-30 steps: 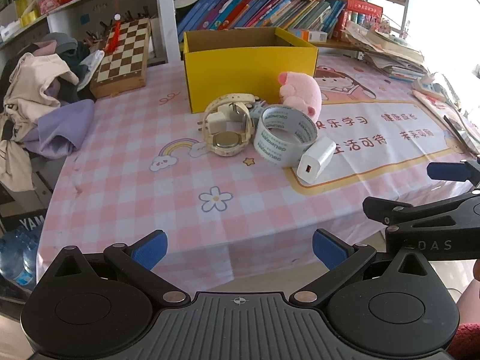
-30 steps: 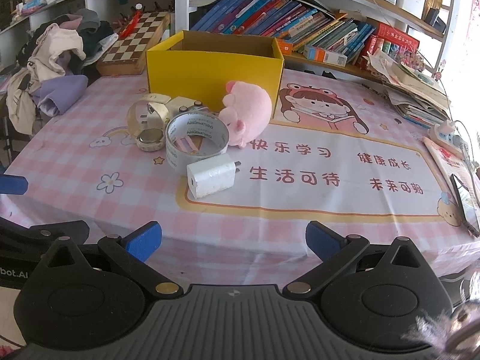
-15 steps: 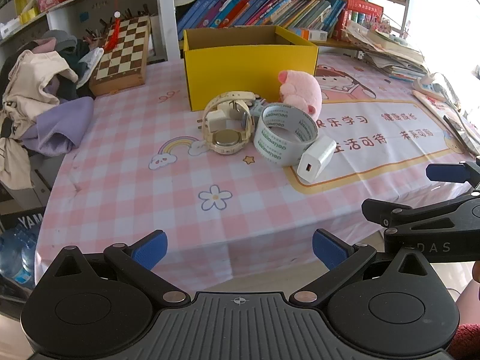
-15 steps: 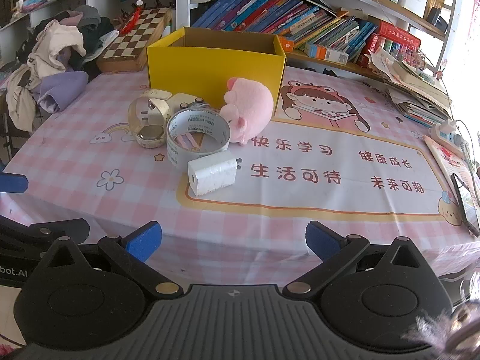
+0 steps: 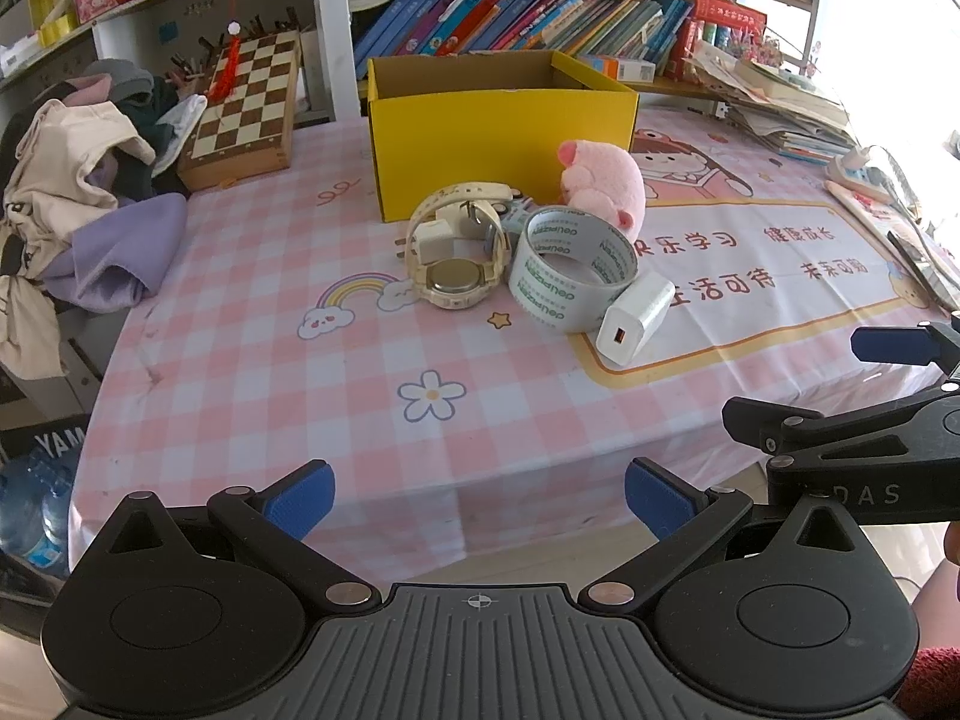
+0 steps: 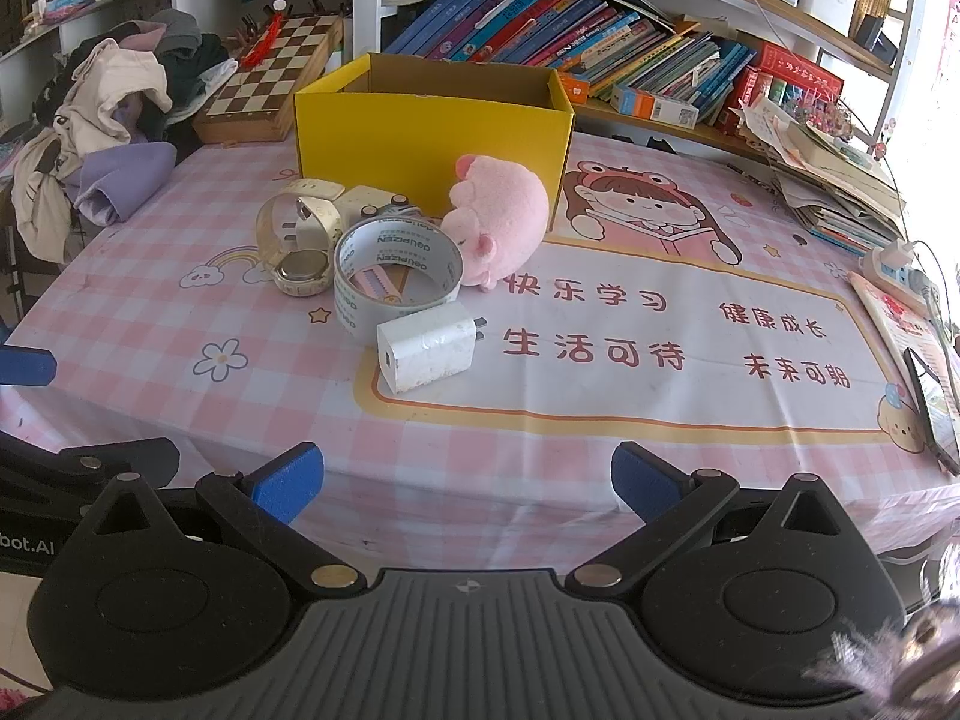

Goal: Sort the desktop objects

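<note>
On the pink checked tablecloth, in front of an open yellow box (image 5: 501, 138) (image 6: 432, 132), lie a cream wristwatch (image 5: 454, 252) (image 6: 298, 243), a roll of clear tape (image 5: 570, 270) (image 6: 396, 276), a white charger (image 5: 637, 318) (image 6: 427, 347) and a pink plush pig (image 5: 603, 183) (image 6: 501, 222). My left gripper (image 5: 477, 501) hovers open at the table's near edge, well short of the objects. My right gripper (image 6: 468, 483) is also open and holds nothing, at the near edge in front of the charger.
A heap of clothes (image 5: 72, 192) and a chessboard (image 5: 249, 108) sit at the far left. Shelves of books (image 6: 570, 42) stand behind the box. Stacked papers (image 6: 834, 180), a power strip (image 6: 897, 267) and a phone (image 6: 933, 402) line the right edge.
Both grippers have crept slightly forward toward the table; the objects look a little larger. Nothing on the table has moved.
</note>
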A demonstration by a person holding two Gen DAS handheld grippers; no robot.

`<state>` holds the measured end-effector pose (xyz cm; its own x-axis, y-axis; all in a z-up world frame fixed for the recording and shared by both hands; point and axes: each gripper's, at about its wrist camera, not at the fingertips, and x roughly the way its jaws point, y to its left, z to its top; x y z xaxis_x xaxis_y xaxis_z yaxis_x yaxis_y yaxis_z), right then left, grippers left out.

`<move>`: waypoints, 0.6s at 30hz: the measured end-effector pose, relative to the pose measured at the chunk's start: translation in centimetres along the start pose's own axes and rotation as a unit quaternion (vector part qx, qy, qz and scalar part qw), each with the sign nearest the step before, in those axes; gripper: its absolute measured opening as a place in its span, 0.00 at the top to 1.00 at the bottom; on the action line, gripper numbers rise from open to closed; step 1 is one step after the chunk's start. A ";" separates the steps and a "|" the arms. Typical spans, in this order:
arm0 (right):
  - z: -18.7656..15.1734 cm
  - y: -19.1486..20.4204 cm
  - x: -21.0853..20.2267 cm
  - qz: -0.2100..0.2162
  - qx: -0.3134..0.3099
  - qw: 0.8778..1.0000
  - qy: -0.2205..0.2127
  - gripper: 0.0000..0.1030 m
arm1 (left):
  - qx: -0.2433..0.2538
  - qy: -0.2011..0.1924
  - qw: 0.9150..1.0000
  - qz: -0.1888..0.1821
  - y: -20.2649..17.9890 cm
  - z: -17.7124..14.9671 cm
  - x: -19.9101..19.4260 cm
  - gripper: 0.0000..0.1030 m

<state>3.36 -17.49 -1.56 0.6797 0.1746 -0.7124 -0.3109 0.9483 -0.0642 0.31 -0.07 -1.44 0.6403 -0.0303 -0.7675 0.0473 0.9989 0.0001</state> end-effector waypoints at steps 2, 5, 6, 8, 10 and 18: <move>0.0 0.0 0.0 0.000 0.000 1.000 0.000 0.00 | 0.000 0.000 1.000 0.000 0.0 0.0 0.0 0.00; 0.1 0.0 0.1 0.000 0.000 1.000 0.000 0.00 | 0.000 -0.001 1.000 -0.001 0.1 0.1 0.1 0.00; 0.1 0.0 0.1 0.000 0.000 1.000 0.000 0.00 | 0.000 -0.001 1.000 -0.001 0.1 0.1 0.1 0.00; 0.1 0.0 0.1 0.000 0.000 1.000 0.000 0.00 | 0.001 -0.002 1.000 -0.001 0.1 0.1 0.1 0.00; 0.1 0.1 0.1 0.000 0.001 1.000 0.000 0.00 | 0.002 -0.003 1.000 -0.002 0.1 0.2 0.1 0.00; 0.3 0.1 0.2 -0.004 0.002 1.000 -0.002 0.00 | 0.005 -0.003 1.000 -0.007 0.2 0.3 0.2 0.00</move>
<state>3.64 -17.29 -1.46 0.6841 0.1688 -0.7096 -0.3035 0.9505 -0.0664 0.65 0.07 -1.44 0.6433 -0.0451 -0.7643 0.0643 0.9979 -0.0048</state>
